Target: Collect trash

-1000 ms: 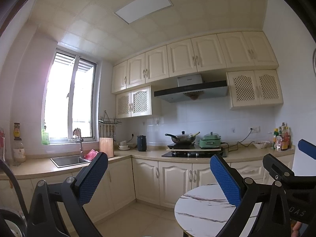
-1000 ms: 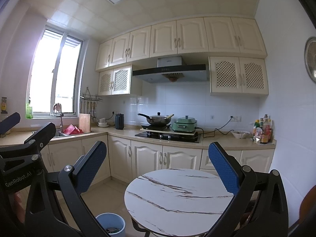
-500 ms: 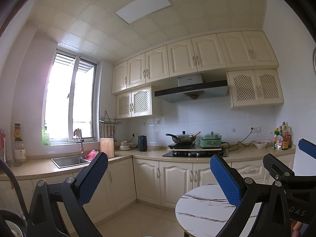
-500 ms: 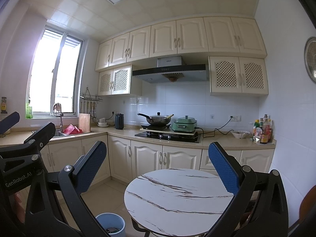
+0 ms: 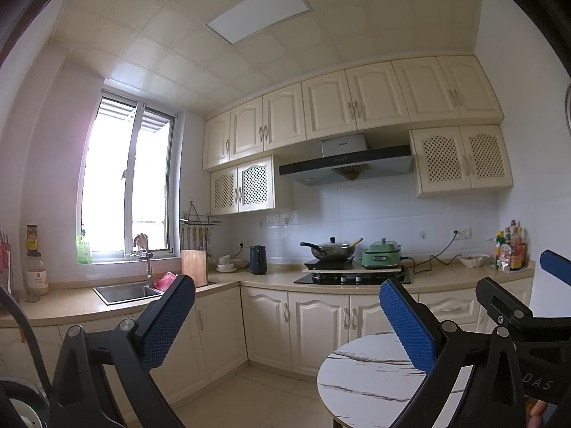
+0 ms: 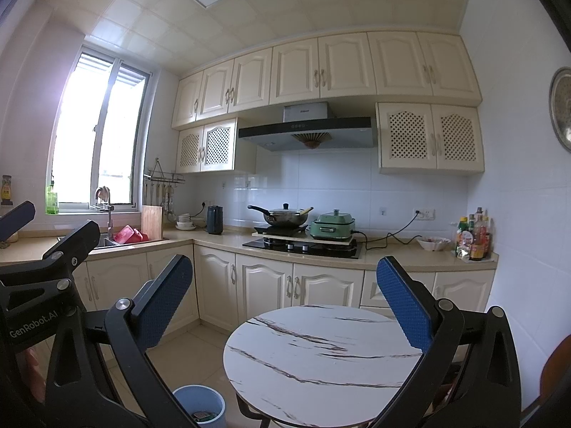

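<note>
Holding both tools up at chest height, I face the kitchen with nothing picked up yet. My left gripper [image 5: 285, 315] has its blue pads spread wide with only air between them, and my right gripper [image 6: 285, 294] is just as wide apart and just as empty.

I take the round marble table [image 6: 321, 349] as my landmark. Its top looks bare; I see no scrap on it. Low down beside the table, on its window side, stands the blue bin [image 6: 200, 404] on the floor tiles, with some scraps already lying in its bottom. I judge this to be the searching step: no loose trash shows in either view, so I cannot say where the next piece lies. The next move probably calls for tipping the cameras down toward the floor and the table's far side to find it.

Beyond the table runs the countertop [image 6: 392, 249], carrying the hob, a wok [image 6: 285, 215] and a green cooker [image 6: 333, 226], all well apart from my fingers. Between table and cabinets the floor [image 5: 271, 399] is open, which leaves room to step or reach. The table's rim sits close under my right tool, so I should lift clear of that edge before swinging down toward the bin.
</note>
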A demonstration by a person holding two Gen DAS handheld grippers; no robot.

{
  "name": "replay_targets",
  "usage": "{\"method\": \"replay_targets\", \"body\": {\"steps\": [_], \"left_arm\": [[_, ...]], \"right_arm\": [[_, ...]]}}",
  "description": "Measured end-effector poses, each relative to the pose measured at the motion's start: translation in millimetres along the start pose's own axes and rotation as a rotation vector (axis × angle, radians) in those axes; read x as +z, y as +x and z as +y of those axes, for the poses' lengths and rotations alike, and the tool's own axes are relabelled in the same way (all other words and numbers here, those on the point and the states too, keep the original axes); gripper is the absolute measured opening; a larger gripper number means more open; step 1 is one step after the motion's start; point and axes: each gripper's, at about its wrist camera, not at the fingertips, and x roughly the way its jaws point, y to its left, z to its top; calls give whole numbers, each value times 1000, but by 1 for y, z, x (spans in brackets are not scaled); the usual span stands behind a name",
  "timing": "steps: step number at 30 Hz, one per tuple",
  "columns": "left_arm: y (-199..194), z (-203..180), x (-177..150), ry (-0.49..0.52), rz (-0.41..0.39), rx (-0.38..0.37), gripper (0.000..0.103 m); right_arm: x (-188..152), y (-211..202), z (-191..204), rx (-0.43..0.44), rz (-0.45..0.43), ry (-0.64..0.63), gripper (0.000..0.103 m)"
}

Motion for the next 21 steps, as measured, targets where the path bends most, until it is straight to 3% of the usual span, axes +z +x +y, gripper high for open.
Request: {"method": "replay_targets", "body": {"steps": [21], "left_arm": [[23, -5, -8, 36, -7, -35, 103]], "right_arm": [[-7, -1, -24, -39, 10, 48, 103]]}}
